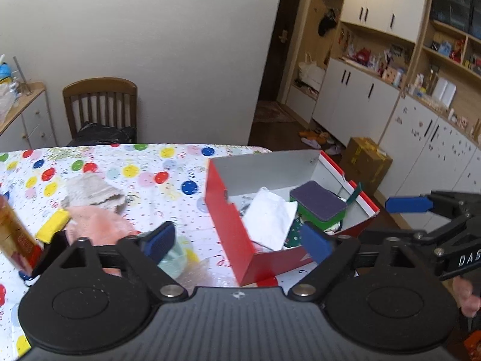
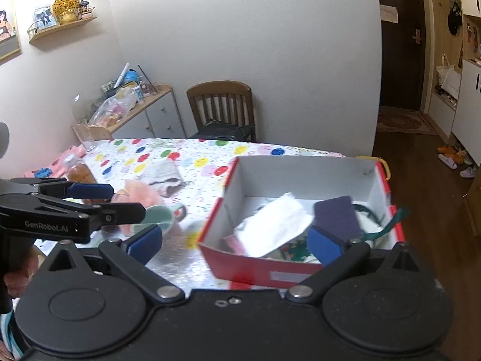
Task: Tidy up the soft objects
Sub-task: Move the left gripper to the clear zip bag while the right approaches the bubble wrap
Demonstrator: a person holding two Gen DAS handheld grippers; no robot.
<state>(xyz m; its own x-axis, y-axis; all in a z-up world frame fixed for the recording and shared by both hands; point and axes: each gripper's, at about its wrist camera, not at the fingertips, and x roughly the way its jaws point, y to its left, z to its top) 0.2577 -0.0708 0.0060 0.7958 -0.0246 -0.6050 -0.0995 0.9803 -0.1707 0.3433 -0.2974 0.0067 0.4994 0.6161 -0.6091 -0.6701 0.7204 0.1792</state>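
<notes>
A red box (image 1: 228, 219) with a white inside stands on the table; it also shows in the right wrist view (image 2: 255, 267). In it lie a white cloth (image 1: 270, 216), a green sponge with a purple top (image 1: 318, 203) and other soft items. A grey cloth (image 1: 90, 191), a pink cloth (image 1: 96, 219) and a yellow sponge (image 1: 54, 225) lie on the table to the left. My left gripper (image 1: 240, 240) is open and empty, before the box's left wall. My right gripper (image 2: 234, 240) is open and empty over the box's near edge.
A table with a dotted cover (image 1: 150, 162) holds a mint cup (image 2: 156, 216) and a bottle of brown drink (image 1: 15, 234). A wooden chair (image 1: 102, 105) stands behind the table. Cabinets and a cardboard box (image 1: 366, 159) stand at the right.
</notes>
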